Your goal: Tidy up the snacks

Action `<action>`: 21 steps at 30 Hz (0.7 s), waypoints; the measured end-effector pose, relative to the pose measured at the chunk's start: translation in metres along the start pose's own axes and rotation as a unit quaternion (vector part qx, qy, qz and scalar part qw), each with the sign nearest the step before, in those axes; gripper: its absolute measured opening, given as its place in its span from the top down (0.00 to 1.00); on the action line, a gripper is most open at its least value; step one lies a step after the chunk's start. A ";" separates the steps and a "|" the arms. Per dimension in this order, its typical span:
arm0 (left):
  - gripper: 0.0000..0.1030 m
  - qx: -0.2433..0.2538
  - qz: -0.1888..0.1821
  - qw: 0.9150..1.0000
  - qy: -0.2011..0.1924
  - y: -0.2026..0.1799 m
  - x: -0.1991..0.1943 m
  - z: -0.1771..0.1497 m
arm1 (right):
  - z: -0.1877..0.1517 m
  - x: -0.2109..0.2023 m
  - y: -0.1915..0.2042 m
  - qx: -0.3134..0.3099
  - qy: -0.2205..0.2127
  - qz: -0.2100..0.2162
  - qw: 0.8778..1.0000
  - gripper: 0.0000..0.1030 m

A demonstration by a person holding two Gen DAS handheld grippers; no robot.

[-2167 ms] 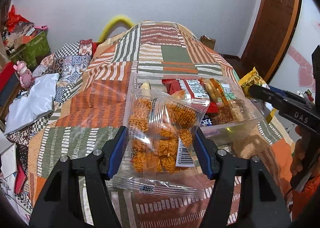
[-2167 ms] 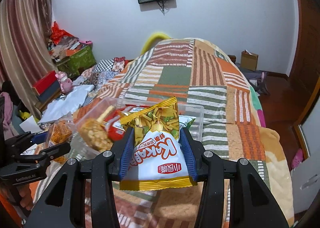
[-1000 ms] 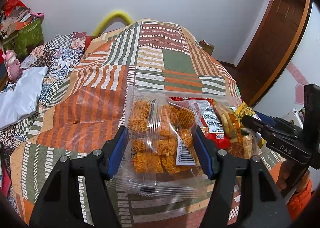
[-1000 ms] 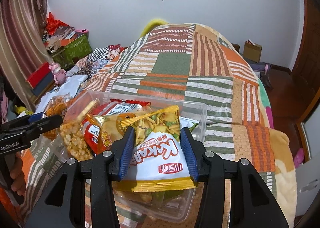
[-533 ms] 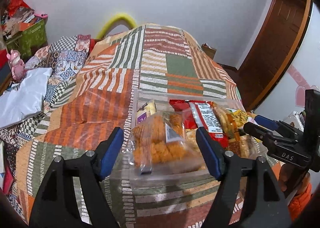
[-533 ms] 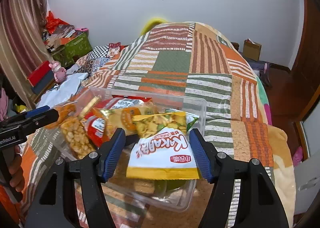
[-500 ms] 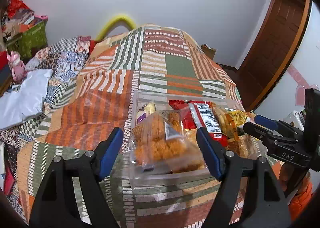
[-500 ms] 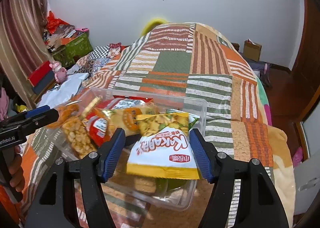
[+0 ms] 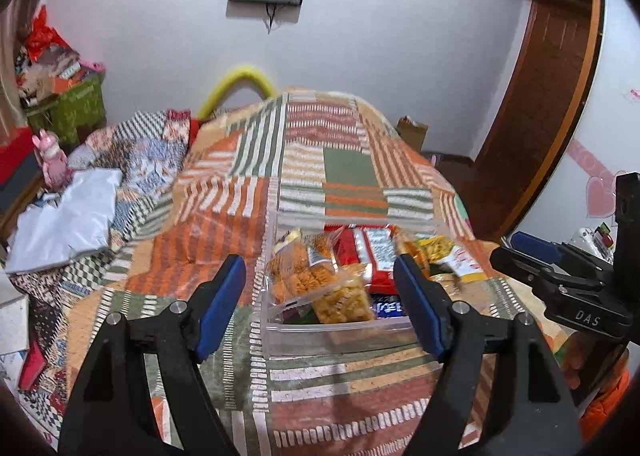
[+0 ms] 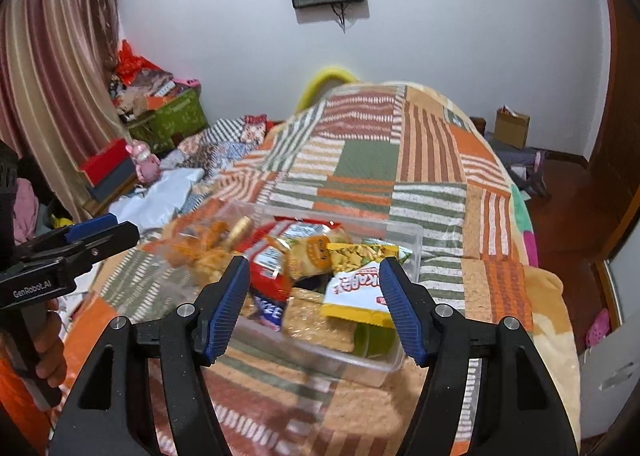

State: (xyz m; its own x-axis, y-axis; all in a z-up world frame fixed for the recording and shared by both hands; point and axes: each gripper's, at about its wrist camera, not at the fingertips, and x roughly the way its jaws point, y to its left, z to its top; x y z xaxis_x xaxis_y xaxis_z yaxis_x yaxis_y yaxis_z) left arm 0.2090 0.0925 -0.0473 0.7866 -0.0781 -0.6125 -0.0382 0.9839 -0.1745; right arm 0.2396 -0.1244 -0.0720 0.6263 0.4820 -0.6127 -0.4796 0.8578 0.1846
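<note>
A clear plastic bin (image 9: 340, 338) sits on the patchwork bedspread and holds several snack packs. The clear bag of orange crackers (image 9: 304, 272) lies at its left end, red packs (image 9: 360, 256) in the middle, and the white-and-yellow Kakari bag (image 10: 360, 292) at its right end. My left gripper (image 9: 320, 300) is open and empty, just in front of the bin. My right gripper (image 10: 314, 306) is open and empty, above the bin's near side. Each gripper also shows in the other's view: the right one (image 9: 560, 276), the left one (image 10: 68, 252).
The striped patchwork bedspread (image 10: 400, 159) covers the bed. A white sheet (image 9: 60, 215) and a pink toy (image 9: 52, 163) lie at the left. A green box (image 10: 172, 119) stands by the wall. A wooden door (image 9: 532, 115) is at the right.
Both grippers have opened wider and drawn back from the bin. The cracker bag and the Kakari bag, let go half a second ago, now lie in the bin.
</note>
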 end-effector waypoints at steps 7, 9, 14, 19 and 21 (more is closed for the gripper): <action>0.26 0.020 0.005 0.998 -0.058 -0.025 -0.059 -0.002 | -0.002 -0.047 0.016 -0.004 -0.042 0.008 0.999 0.34; 0.24 0.024 0.005 0.997 -0.073 -0.031 -0.074 -0.004 | -0.004 -0.061 0.022 -0.009 -0.057 0.006 0.998 0.33; 0.15 0.033 0.009 0.993 -0.114 -0.047 -0.111 -0.011 | -0.010 -0.089 0.032 -0.015 -0.089 0.004 0.996 0.22; 0.05 0.038 0.016 0.988 -0.146 -0.057 -0.140 -0.022 | -0.018 -0.112 0.041 -0.020 -0.113 0.005 0.993 0.16; 0.04 0.036 0.014 0.988 -0.152 -0.059 -0.148 -0.026 | -0.021 -0.118 0.043 -0.021 -0.118 0.005 0.993 0.14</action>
State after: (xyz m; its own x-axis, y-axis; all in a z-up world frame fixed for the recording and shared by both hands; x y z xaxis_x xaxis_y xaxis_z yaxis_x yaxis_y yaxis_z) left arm 0.0787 0.0417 0.0335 0.9348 -0.0096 -0.3550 -0.0275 0.9947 -0.0994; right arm 0.1320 -0.1480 -0.0080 0.7454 0.5231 -0.4131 -0.5090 0.8469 0.1539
